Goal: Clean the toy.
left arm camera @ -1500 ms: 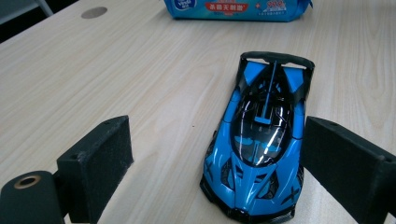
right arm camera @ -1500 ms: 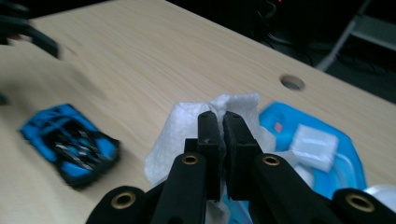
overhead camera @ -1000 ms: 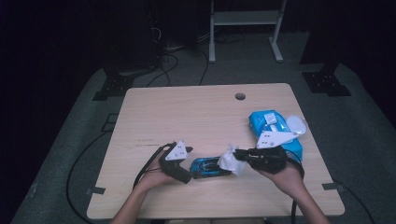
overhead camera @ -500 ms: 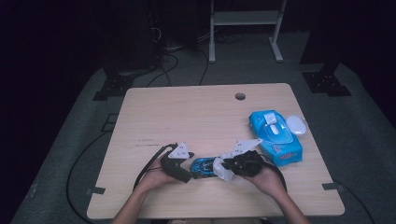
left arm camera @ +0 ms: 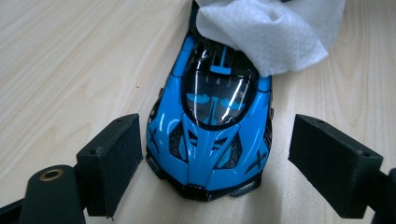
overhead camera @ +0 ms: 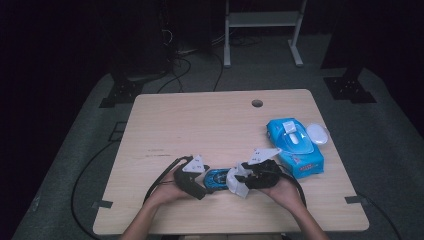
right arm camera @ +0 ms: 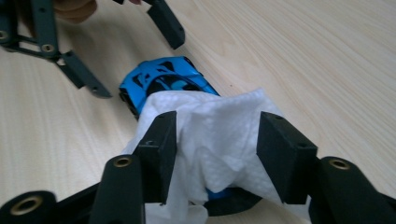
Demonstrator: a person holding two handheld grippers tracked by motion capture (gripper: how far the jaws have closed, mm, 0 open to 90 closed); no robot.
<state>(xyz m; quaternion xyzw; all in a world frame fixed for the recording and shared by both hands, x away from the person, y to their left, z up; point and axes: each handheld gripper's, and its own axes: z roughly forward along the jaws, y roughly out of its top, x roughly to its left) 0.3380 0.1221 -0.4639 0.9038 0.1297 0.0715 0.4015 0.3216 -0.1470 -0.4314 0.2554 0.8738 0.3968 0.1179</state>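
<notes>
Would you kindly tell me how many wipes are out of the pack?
1: a wipe draped over the toy car near the table's front edge; others presumably remain inside the pack.

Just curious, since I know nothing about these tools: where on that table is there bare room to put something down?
The table's left and far parts are bare, from the round hole across to the left edge. The wipes pack fills the right side. The near middle is crowded by both tools, the toy car and the white wipe.

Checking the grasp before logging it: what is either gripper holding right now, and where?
Nothing is gripped. The left gripper straddles the blue toy car's nose, pads apart; the right gripper's just-opened jaws flank the wipe.
</notes>
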